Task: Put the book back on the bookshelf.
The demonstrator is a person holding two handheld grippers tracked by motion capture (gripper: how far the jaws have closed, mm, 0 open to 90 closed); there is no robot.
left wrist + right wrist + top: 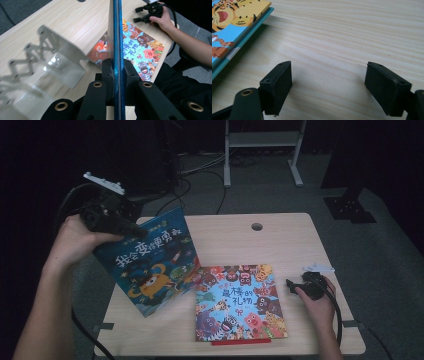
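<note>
The dark blue book [150,262], its cover reading 我会变得更勇敢 in white and yellow, stands tilted at the left of the bench [280,237], its lower corner near the near-left edge. The left gripper [131,227] has its fingers [108,72] clenched on the book's top edge. The light blue book [240,302], titled 最棒的礼物, lies flat at the near middle, its near edge close to the bench's rim. The right gripper [291,284] rests just right of it with fingers [278,85] released, bare wood between them. The far half of the bench is open.
</note>
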